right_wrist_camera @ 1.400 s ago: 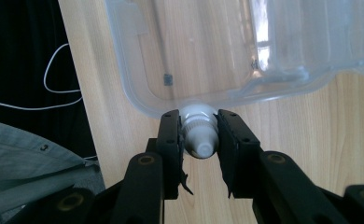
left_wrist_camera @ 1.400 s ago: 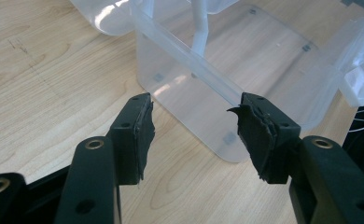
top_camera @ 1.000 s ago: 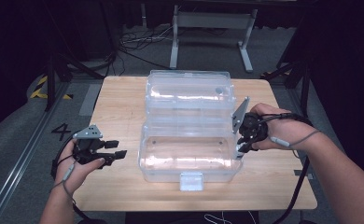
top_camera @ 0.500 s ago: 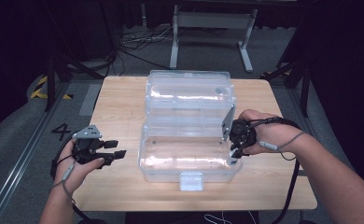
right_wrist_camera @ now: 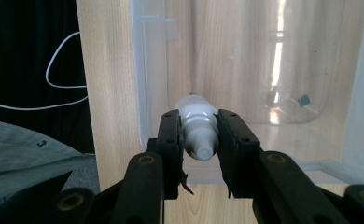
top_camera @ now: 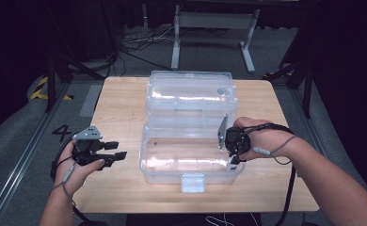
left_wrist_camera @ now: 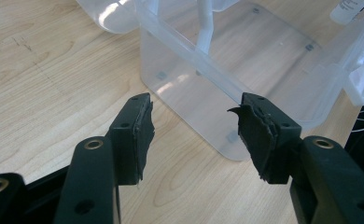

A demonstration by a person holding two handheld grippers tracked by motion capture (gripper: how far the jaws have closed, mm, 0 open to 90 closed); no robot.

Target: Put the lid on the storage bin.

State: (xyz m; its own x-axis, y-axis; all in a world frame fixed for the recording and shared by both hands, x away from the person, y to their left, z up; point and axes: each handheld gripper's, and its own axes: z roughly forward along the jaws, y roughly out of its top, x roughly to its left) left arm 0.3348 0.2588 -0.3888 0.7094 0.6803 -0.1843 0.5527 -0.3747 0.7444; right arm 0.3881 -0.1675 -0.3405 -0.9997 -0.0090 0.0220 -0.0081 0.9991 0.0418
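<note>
Right gripper (right_wrist_camera: 198, 140) clenched on white dropper bottle (right_wrist_camera: 197, 126), just over near right corner of clear plastic bin (top_camera: 191, 160). Left gripper (top_camera: 118, 150) released, jaws apart, left of bin on wooden table (top_camera: 120, 103).

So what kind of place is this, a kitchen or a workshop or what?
Probably a lab or recording studio: a bare light wooden table stands on grey floor among black drapes, loose black cables trail behind it, and yellow-black hazard tape marks the floor.
</note>
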